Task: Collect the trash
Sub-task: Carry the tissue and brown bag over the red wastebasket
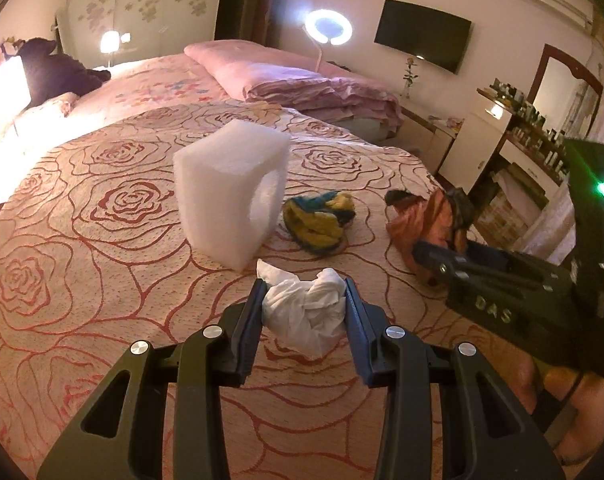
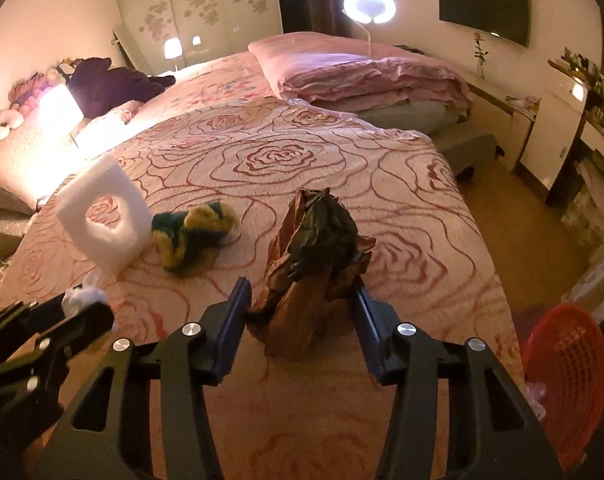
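Trash lies scattered on the rose-patterned bed (image 1: 102, 240). From the left wrist, the left gripper (image 1: 305, 304) has its jaws closed on a crumpled white tissue (image 1: 305, 312); the wad is soft and bulges past the pads, so a loose end could slip free on lifting. Beyond it stand a white foam block (image 1: 226, 196) and a yellow-green rag (image 1: 319, 218).

From the right wrist, the right gripper (image 2: 302, 304) has its jaws about half open around a crumpled brown paper bag (image 2: 305, 280), both pads seeming to touch it; the tall bundle may tip or tear if pinched off-centre. Only this view shows the red basket (image 2: 565, 372) beside the bed.
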Tool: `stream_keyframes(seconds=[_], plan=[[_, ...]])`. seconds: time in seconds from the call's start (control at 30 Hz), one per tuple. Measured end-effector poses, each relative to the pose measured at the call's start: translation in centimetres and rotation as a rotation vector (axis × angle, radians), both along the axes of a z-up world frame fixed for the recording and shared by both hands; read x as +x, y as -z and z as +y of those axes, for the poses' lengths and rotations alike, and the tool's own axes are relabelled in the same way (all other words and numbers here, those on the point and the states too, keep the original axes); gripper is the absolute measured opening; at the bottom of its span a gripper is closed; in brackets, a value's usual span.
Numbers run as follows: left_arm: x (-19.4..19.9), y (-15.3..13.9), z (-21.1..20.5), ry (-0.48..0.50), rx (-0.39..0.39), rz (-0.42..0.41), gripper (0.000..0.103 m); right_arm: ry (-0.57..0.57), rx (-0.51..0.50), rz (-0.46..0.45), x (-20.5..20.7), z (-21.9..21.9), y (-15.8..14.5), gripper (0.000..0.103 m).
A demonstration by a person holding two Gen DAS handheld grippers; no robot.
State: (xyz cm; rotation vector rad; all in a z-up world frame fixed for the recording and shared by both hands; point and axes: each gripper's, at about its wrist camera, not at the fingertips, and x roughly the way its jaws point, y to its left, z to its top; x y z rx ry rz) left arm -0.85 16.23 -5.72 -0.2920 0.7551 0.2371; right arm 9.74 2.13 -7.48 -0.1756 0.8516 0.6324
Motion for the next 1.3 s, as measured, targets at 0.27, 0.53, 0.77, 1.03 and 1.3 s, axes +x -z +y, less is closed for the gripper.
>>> stream_keyframes(seconds=[0.27,0.53,0.77,1.03,1.3], plan=[[0.0,-0.6,-1.3,0.026,0.012,-0.007,0.036,0.019,0.024,0.01,-1.9,-2.5,-0.4,0.049],[0.0,-0.9,-2.5,0.053,0.025,-0.009,0.036,0.047,0.045,-0.004,-3.4,-4.8,-1.3,0.049],[-0.2,-1.4,-3.4,0.07,0.037,-0.016,0.036,0.06,0.062,-0.03,-4.5,-6.2,-2.3,0.049],[-0.3,-1.8,-4.3,0.088,0.046,-0.022,0.036,0.087,0.084,-0.039,-5.2,-7.7,-2.8,0.049],[-0.3,-2.1,-5.4,0.119,0.051,-0.028,0.036,0.117,0.101,-0.063,-5.9,-9.3,-3.5,0.049]])
